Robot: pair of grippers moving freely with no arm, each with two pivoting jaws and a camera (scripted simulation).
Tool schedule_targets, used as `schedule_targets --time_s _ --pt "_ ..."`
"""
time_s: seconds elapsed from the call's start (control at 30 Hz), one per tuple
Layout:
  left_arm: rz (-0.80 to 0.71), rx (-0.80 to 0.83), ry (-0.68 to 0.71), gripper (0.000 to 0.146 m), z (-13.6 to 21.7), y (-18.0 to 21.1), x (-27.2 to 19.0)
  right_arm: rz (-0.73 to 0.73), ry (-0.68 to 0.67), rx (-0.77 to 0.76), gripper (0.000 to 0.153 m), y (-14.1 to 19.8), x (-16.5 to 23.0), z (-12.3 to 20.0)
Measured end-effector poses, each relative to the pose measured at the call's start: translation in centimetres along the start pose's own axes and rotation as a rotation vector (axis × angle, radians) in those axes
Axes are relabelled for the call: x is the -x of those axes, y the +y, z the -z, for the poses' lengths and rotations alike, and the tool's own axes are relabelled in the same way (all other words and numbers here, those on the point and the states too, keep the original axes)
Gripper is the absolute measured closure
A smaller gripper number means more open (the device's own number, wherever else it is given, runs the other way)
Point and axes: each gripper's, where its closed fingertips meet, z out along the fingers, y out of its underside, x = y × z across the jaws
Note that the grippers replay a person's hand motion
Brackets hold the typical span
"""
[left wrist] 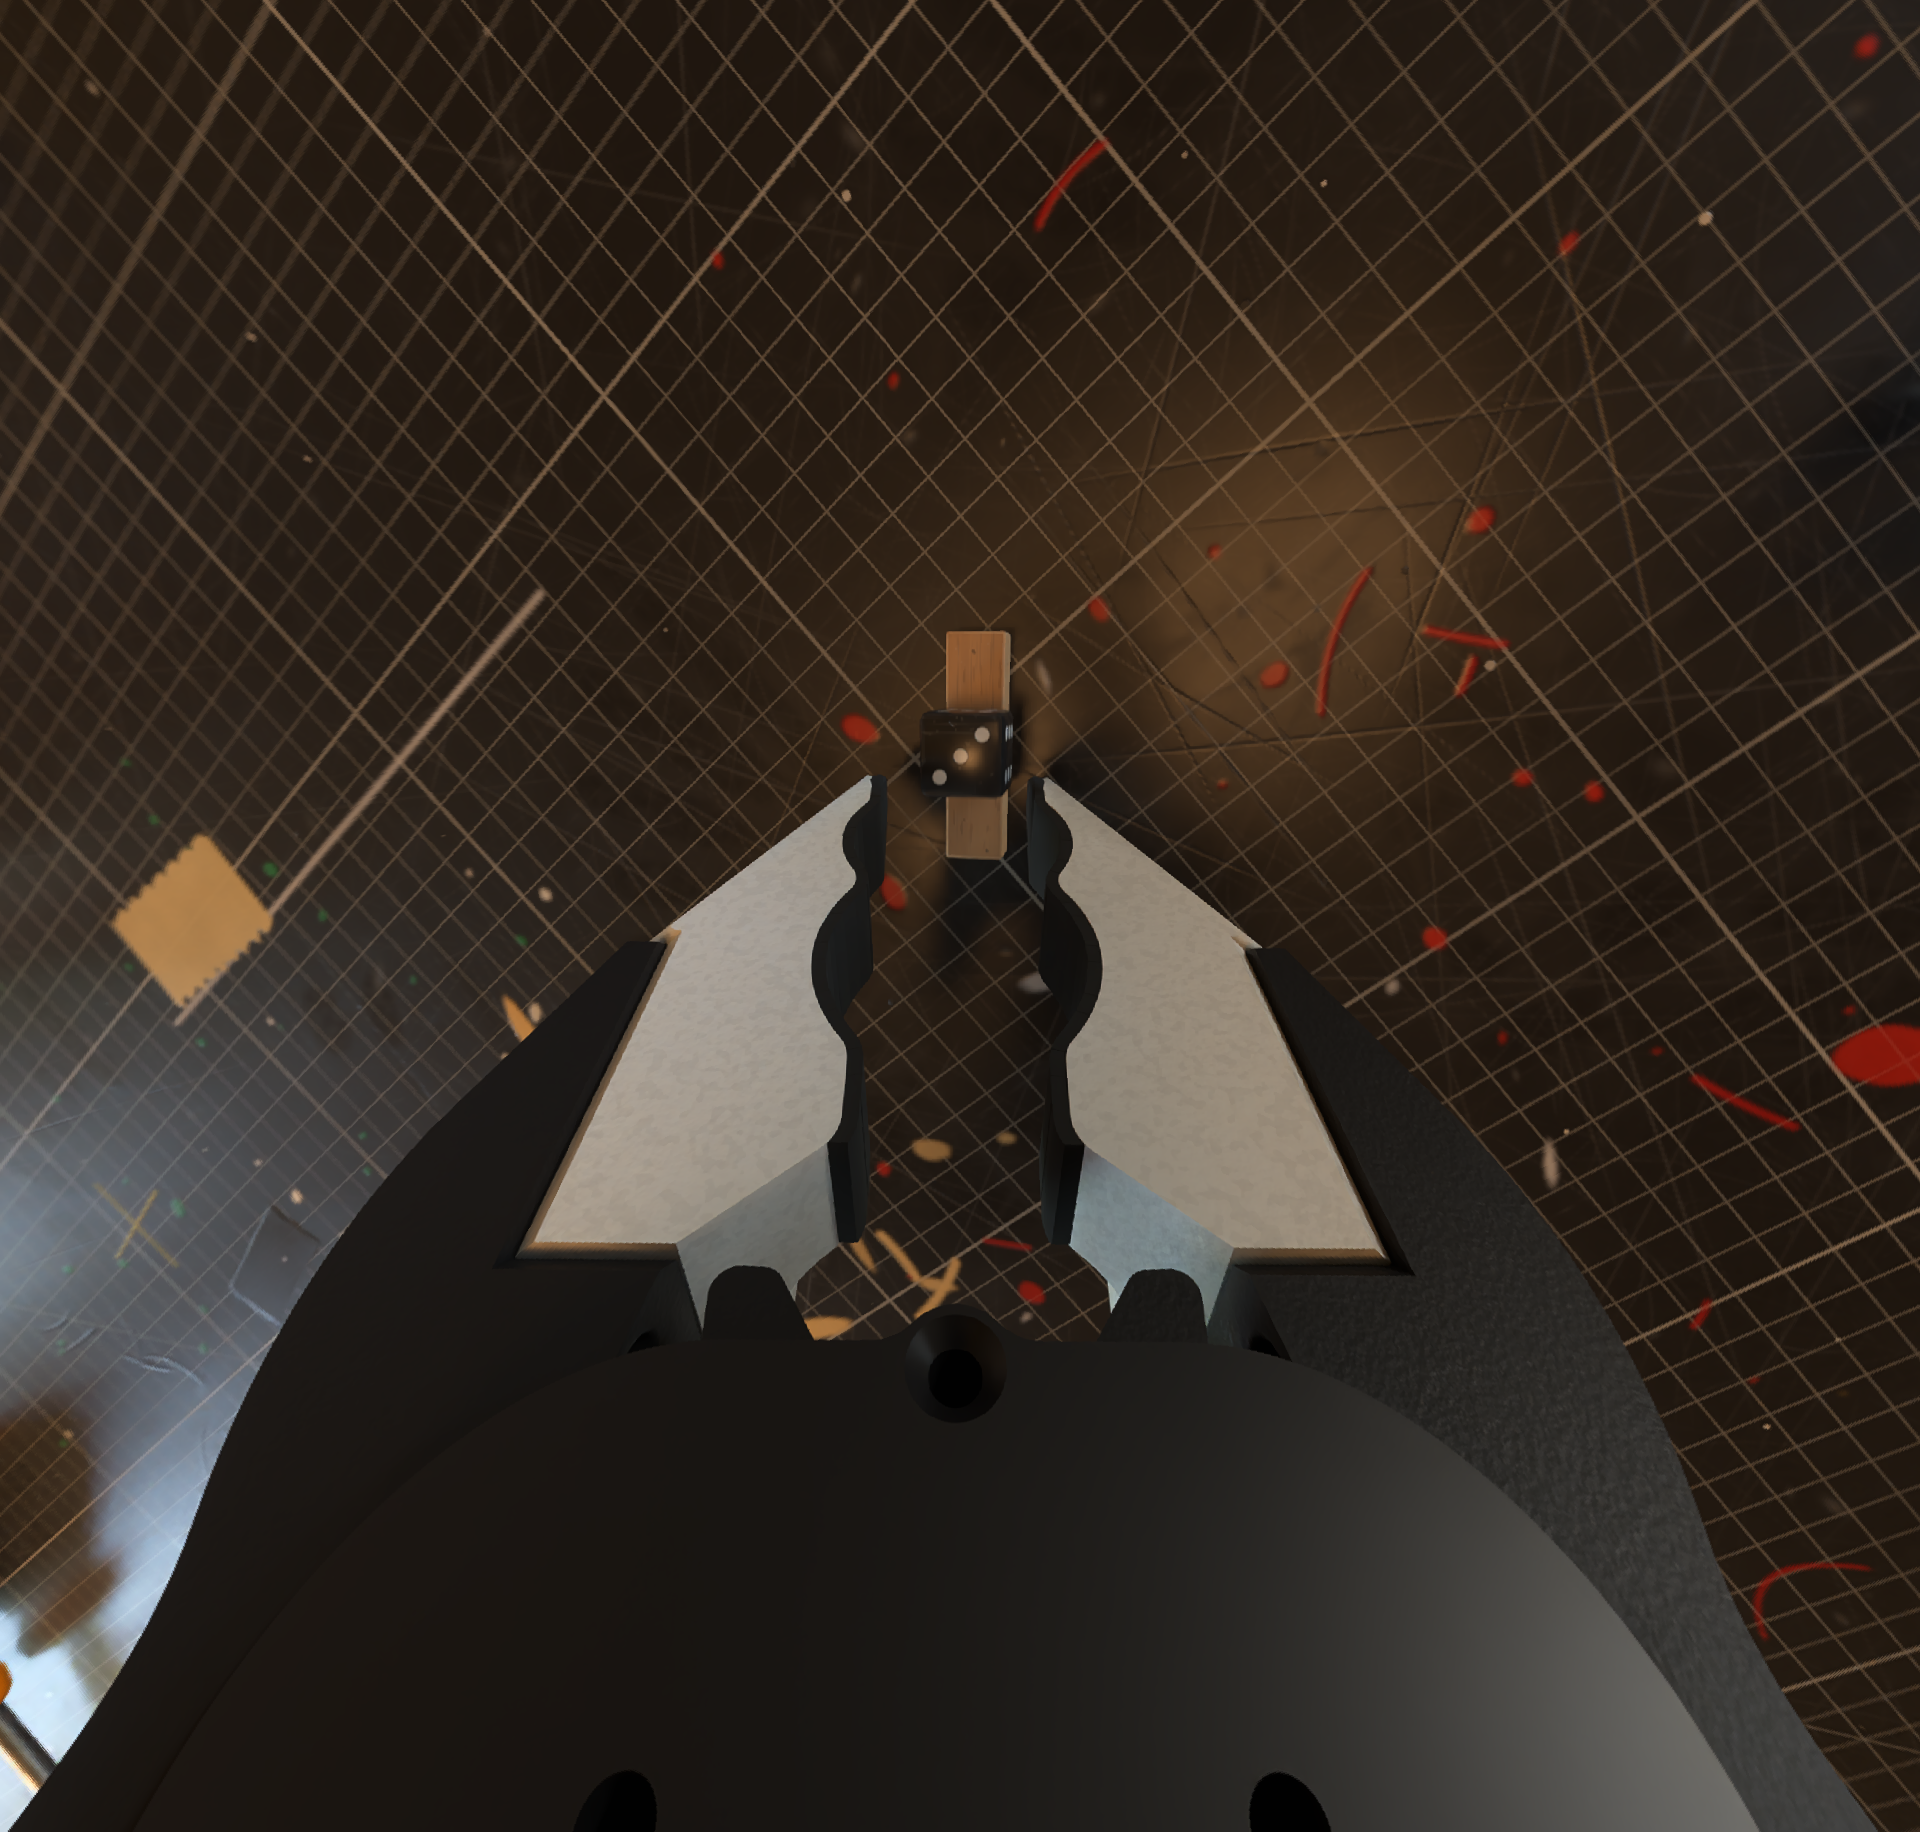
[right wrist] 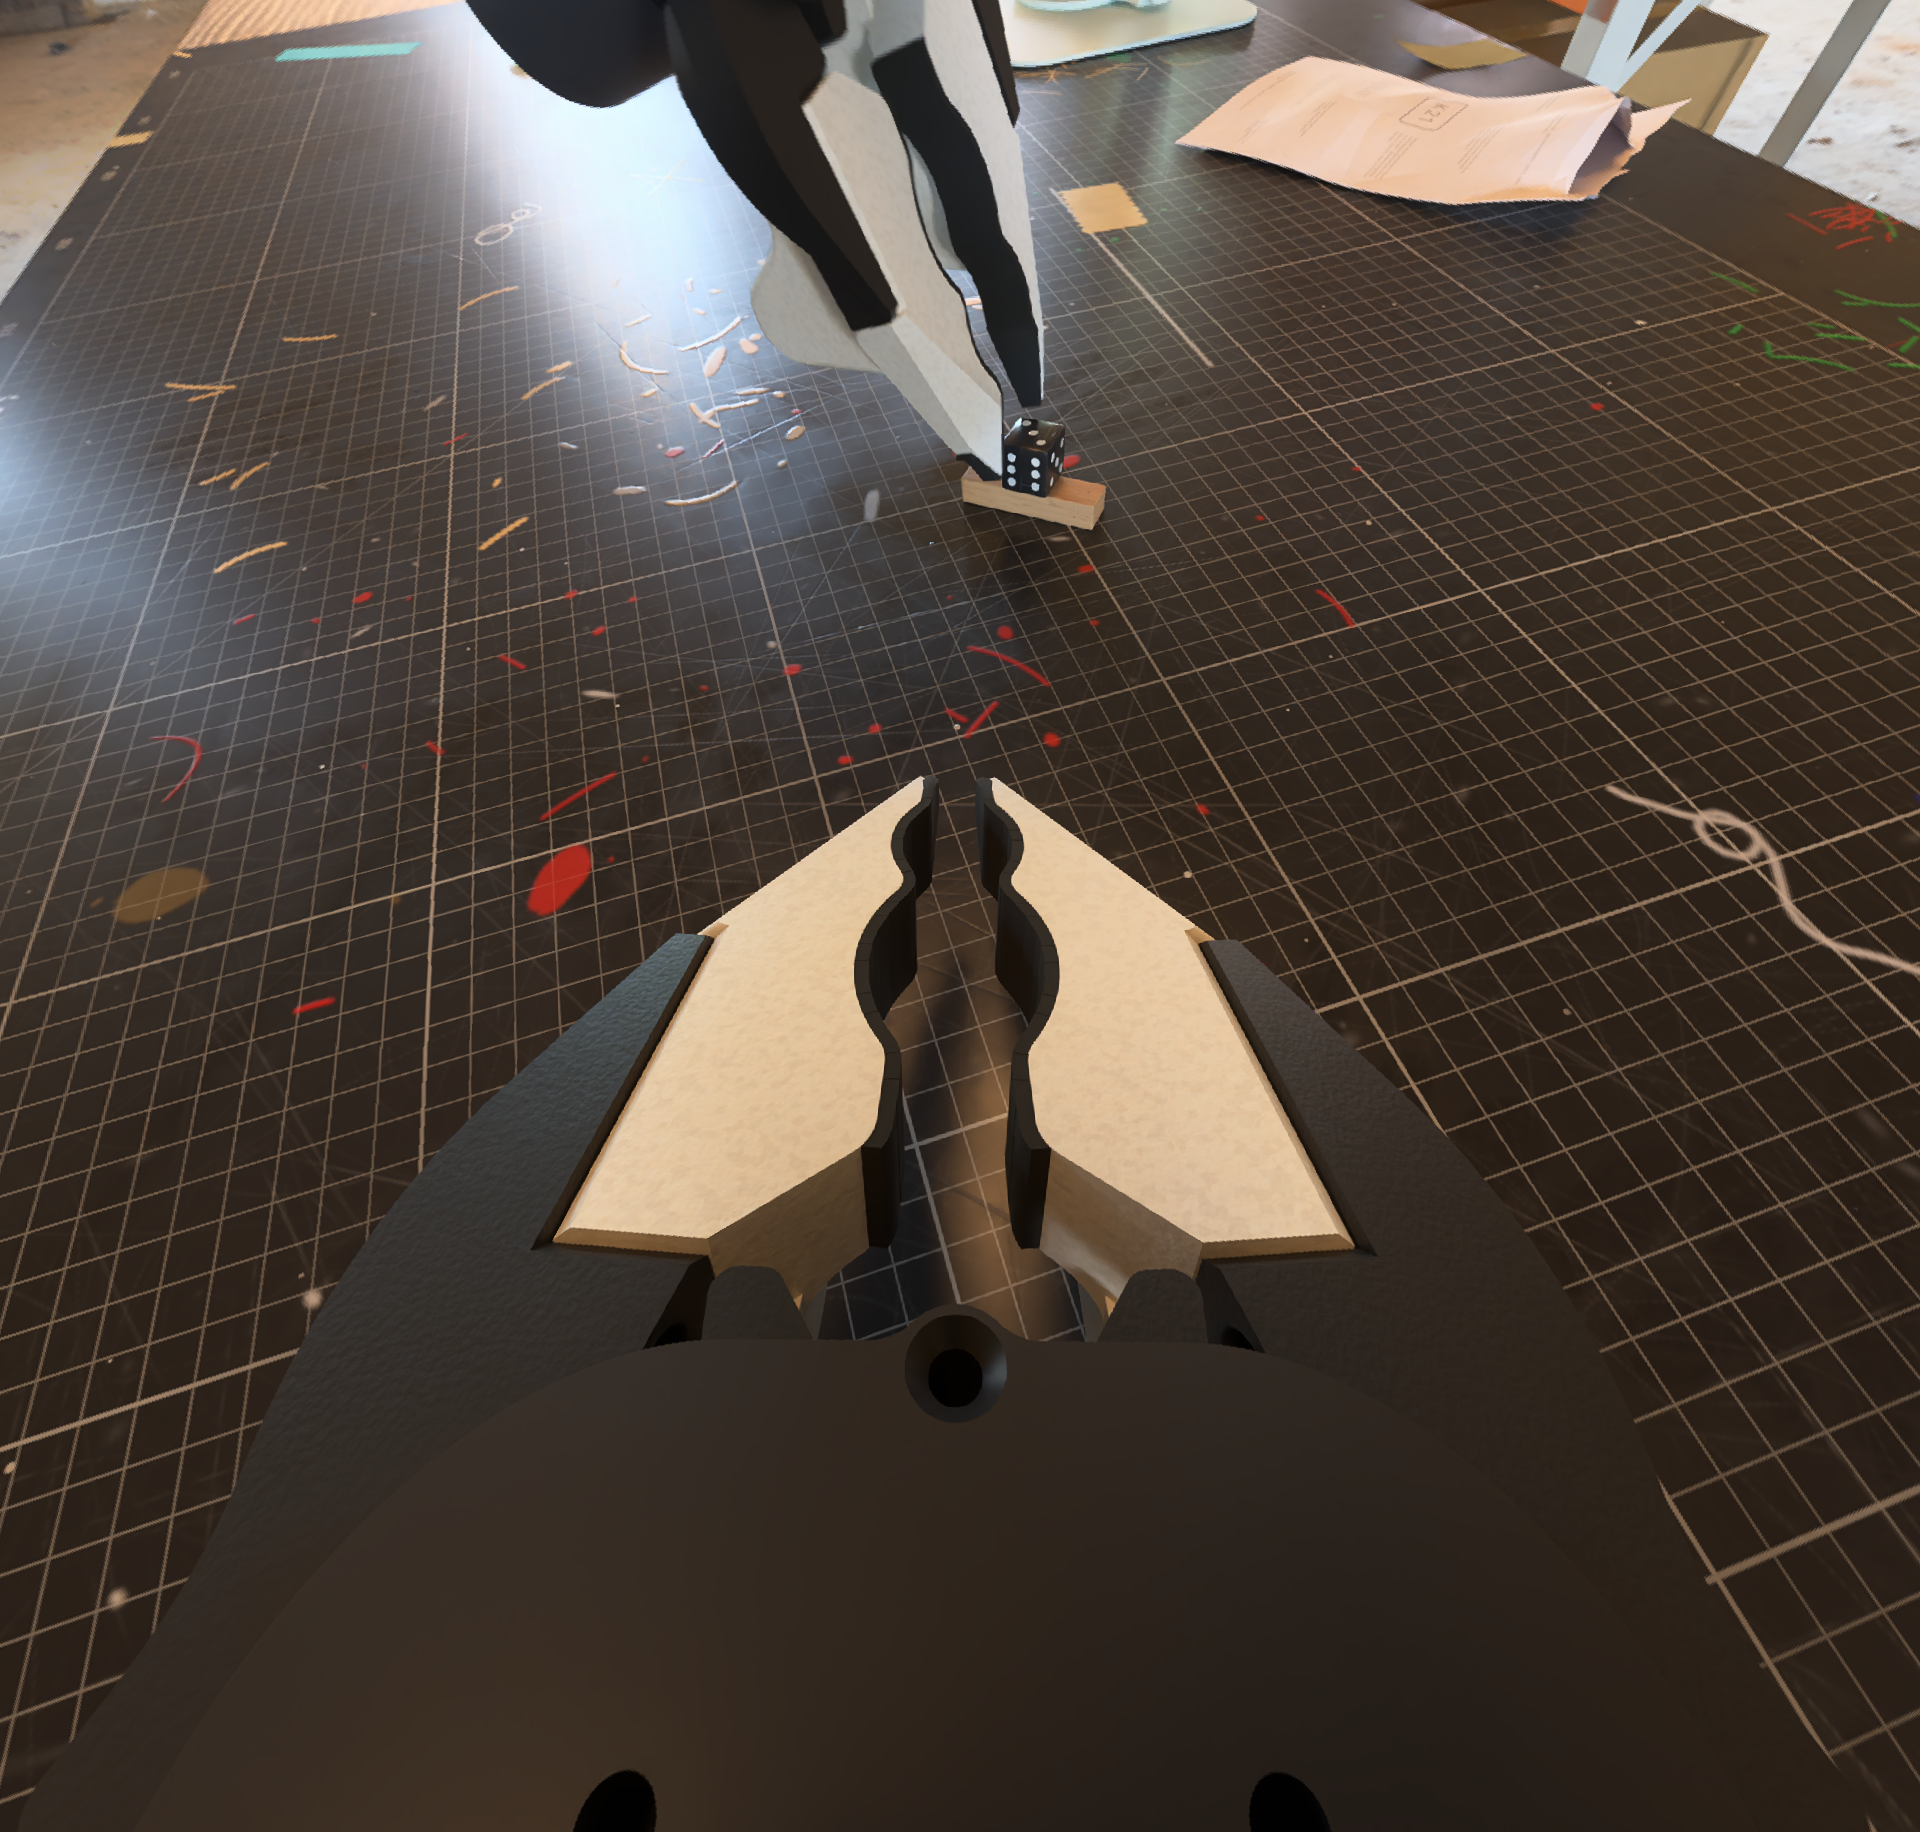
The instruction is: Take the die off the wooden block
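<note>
A black die with white pips (left wrist: 966, 754) sits on the middle of a small wooden block (left wrist: 977, 662) that lies flat on the dark cutting mat. My left gripper (left wrist: 957, 785) points down over them, open and empty, its tips just short of the die and slightly wider than it. In the right wrist view the die (right wrist: 1032, 460) rests on the block (right wrist: 1051, 507) with the left gripper (right wrist: 1003, 432) right above it, fingertips close beside the die. My right gripper (right wrist: 957, 785) hovers low over the mat well in front of the block, jaws only a narrow gap apart, empty.
The gridded cutting mat (right wrist: 1455, 847) is flecked with paint marks. A crumpled paper sheet (right wrist: 1423, 130) lies at the back right. A white stand base (right wrist: 1122, 6) is behind the left gripper. A tan tape patch (left wrist: 192, 915) is stuck to the mat.
</note>
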Motion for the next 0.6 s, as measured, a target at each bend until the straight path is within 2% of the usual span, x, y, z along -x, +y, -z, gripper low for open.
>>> schedule_targets --time_s 0.07,0.13,0.27,0.47,0.6 --pt "0.016 0.017 0.034 0.12 -0.6 -0.1 -0.1 -0.001 0.001 0.0 0.146 0.0 0.0 0.1" --pt "0.033 0.015 0.068 0.129 -0.8 -0.2 -0.1 -0.006 0.006 0.0 0.146 0.1 -0.2 0.3" --pt "0.136 -0.152 0.21 0.129 0.5 -2.0 -0.8 -0.031 0.012 -0.027 0.146 0.0 -0.8 1.0" --pt "0.313 -0.785 0.706 0.129 7.0 -7.5 -3.6 -0.092 -0.032 -0.123 0.146 -0.9 -1.1 2.2" --pt "0.447 -0.98 1.094 0.129 9.7 -8.3 -5.6 -0.128 -0.138 -0.21 0.146 -2.0 0.0 2.8"
